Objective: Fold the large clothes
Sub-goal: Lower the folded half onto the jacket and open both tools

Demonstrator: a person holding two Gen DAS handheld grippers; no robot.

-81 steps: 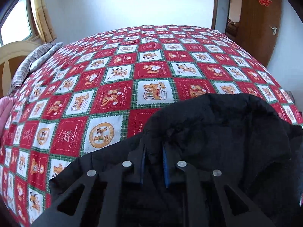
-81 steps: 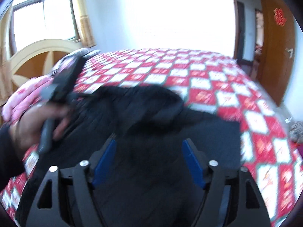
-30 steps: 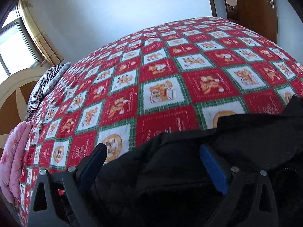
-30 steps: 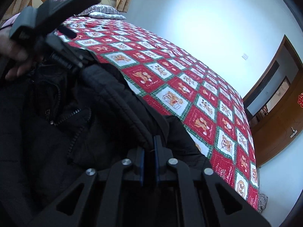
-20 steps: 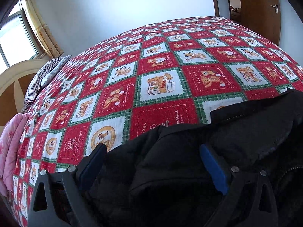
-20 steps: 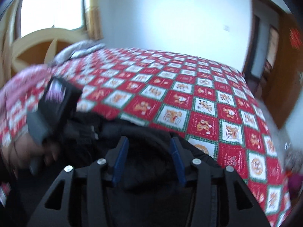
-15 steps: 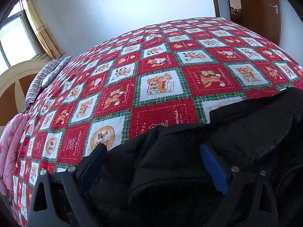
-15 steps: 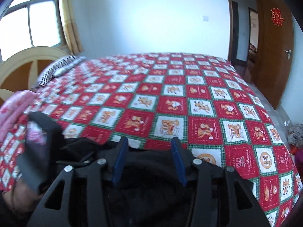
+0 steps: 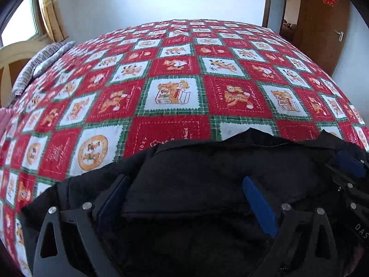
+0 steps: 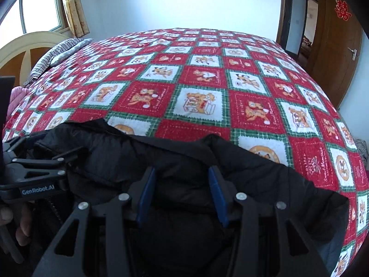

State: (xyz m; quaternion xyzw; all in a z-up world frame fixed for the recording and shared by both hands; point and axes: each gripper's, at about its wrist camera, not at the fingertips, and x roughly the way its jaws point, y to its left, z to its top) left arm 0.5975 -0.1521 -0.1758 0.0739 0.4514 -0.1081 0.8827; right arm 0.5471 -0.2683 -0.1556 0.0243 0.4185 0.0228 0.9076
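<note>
A black padded jacket (image 9: pixel 207 184) (image 10: pixel 175 161) lies bunched on the near part of the red, white and green patchwork quilt (image 9: pixel 175 92) (image 10: pixel 198 101). My left gripper (image 9: pixel 185 179) is open wide over the jacket, its blue pads (image 9: pixel 258 205) apart with cloth lying below them. My right gripper (image 10: pixel 181 169) is open part way, and puffy jacket cloth bulges between its pads (image 10: pixel 216 191) without being squeezed. The right wrist view has the left gripper (image 10: pixel 34 173) and the person's hand (image 10: pixel 13 219) at its left edge. In the left wrist view the right gripper's fingers (image 9: pixel 350 166) are at the right edge.
A striped pillow (image 10: pixel 55 55) and a pink blanket (image 10: pixel 17 97) lie at the bed's left end by a wooden headboard (image 10: pixel 27 43). A brown door (image 10: pixel 334 46) stands open at the far right. The quilt spreads wide beyond the jacket.
My right gripper let go of the jacket fold it pinched; its jaws opened and it rolled level and shifted sideways. The left gripper stayed open and rolled slightly.
</note>
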